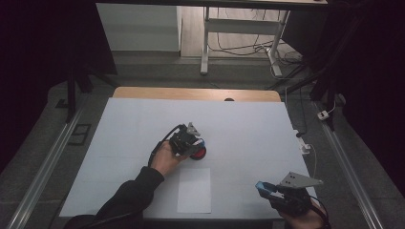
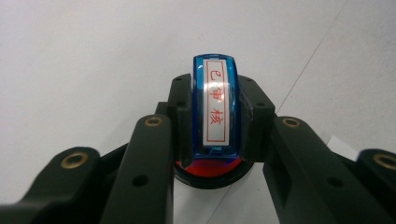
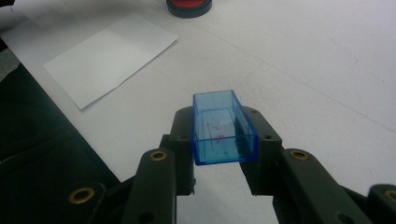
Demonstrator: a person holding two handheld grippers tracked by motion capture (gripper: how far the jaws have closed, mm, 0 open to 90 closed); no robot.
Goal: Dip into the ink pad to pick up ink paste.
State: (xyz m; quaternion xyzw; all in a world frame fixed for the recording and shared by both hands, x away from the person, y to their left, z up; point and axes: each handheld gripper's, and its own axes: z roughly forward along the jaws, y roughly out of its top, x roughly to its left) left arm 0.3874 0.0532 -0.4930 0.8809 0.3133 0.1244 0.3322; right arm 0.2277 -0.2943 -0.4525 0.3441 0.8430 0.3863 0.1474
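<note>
My left gripper (image 1: 190, 142) is shut on a blue stamp (image 2: 215, 105) that bears a white label with red characters. The stamp stands upright with its lower end on a round red ink pad (image 2: 209, 169) in a black case, which lies mid-table (image 1: 198, 153). Near the table's front right, my right gripper (image 1: 270, 190) is shut on a clear blue box-shaped stamp cap (image 3: 223, 128), open side up and held off the table. That cap (image 1: 263, 186) sticks out to the gripper's left. The ink pad (image 3: 189, 5) lies far off in the right gripper view.
A white sheet of paper (image 1: 194, 190) lies flat near the front edge, between the two grippers, and shows again in the right gripper view (image 3: 109, 56). A white cover (image 1: 143, 124) lies over the table. The wooden table edge (image 1: 191, 93) runs along the back. A dark sleeve (image 1: 126, 200) comes in from the bottom left.
</note>
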